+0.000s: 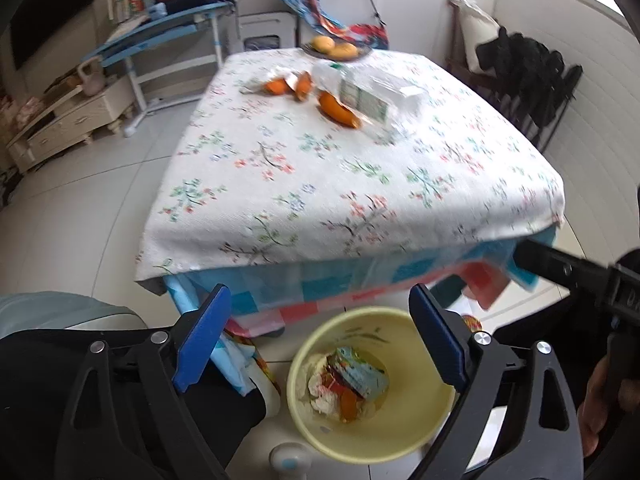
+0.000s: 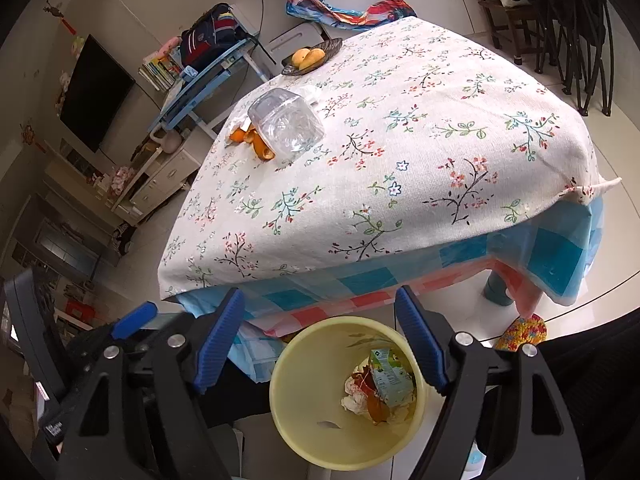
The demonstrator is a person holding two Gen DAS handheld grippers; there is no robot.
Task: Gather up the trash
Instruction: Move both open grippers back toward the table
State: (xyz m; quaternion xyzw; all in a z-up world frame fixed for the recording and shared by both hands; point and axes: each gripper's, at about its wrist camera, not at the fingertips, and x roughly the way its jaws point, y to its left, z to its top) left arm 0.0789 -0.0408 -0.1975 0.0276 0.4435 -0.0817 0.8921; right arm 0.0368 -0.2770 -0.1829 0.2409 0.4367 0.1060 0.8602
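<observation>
Left wrist view
Left gripper (image 1: 320,336): we see its blue-padded fingers (image 1: 202,340) spread wide with nothing between them, hanging above the bin.
Trash bin (image 1: 400,436): pale yellow, on the floor just off the near edge of the tabletop; inside we make out crumpled tissue, orange peel and a small printed carton (image 1: 362,378).
Tabletop (image 1: 320,184): covered by a white floral cloth over a blue and pink checked one.
Trash left on it: orange peels (image 1: 338,110) and a clear plastic bottle (image 1: 368,94) lying on its side, all toward the far edge; the peels touch or sit just beside the bottle.
Fruit dish (image 1: 336,49): at the far edge, holding yellow fruit.
Right gripper: only part of its black body shows at the right edge of this view.

Right wrist view
Right gripper (image 2: 320,338): fingers (image 2: 218,340) wide apart and empty, above the same bin (image 2: 304,432).
Bin contents: the carton (image 2: 390,376) lies on tissue and peel.
Bottle (image 2: 286,126): on its side near the far left edge of the tabletop (image 2: 400,152), base toward us, peels (image 2: 256,142) just beside it.
Dish (image 2: 312,57): at the far corner.
</observation>
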